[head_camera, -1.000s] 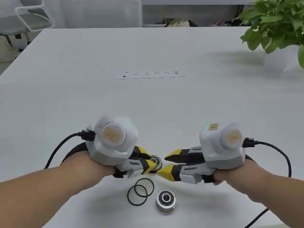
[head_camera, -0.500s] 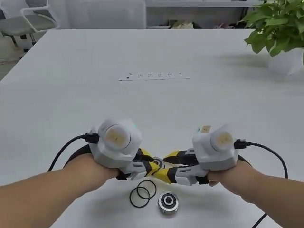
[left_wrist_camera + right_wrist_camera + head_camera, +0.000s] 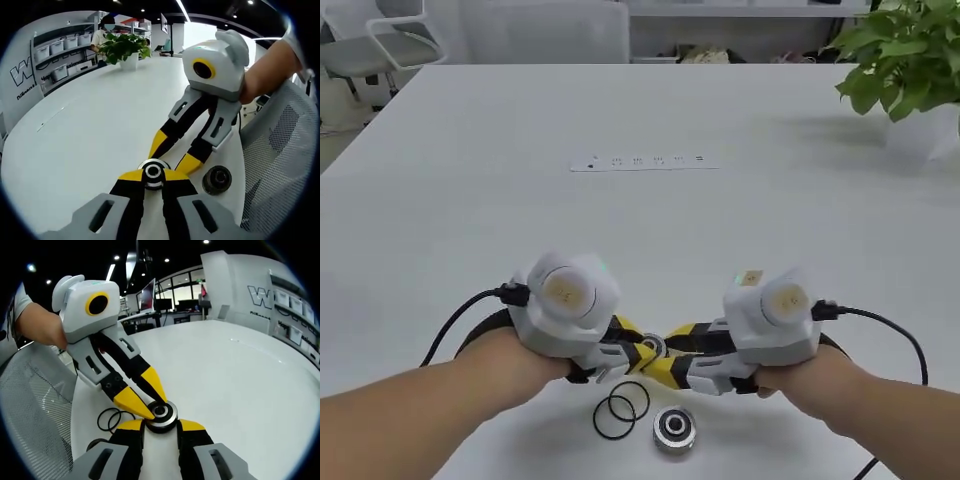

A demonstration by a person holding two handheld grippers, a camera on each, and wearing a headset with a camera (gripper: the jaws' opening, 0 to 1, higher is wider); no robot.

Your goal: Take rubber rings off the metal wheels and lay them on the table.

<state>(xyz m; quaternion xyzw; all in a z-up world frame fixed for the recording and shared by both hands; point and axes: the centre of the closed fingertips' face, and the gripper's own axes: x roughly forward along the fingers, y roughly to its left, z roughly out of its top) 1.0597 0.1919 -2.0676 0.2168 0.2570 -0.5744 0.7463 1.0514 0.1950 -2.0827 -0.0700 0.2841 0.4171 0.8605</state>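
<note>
Both claws meet nose to nose on one metal wheel [image 3: 651, 346], held just above the tabletop [image 3: 640, 220]. The left claw [image 3: 153, 175] and the right claw [image 3: 161, 425] are each closed narrowly on it. Two loose rubber rings [image 3: 620, 408] lie near, toward the person.

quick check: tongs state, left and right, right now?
Left tongs: shut on the metal wheel.
Right tongs: shut on the same metal wheel, from the opposite side.
</note>
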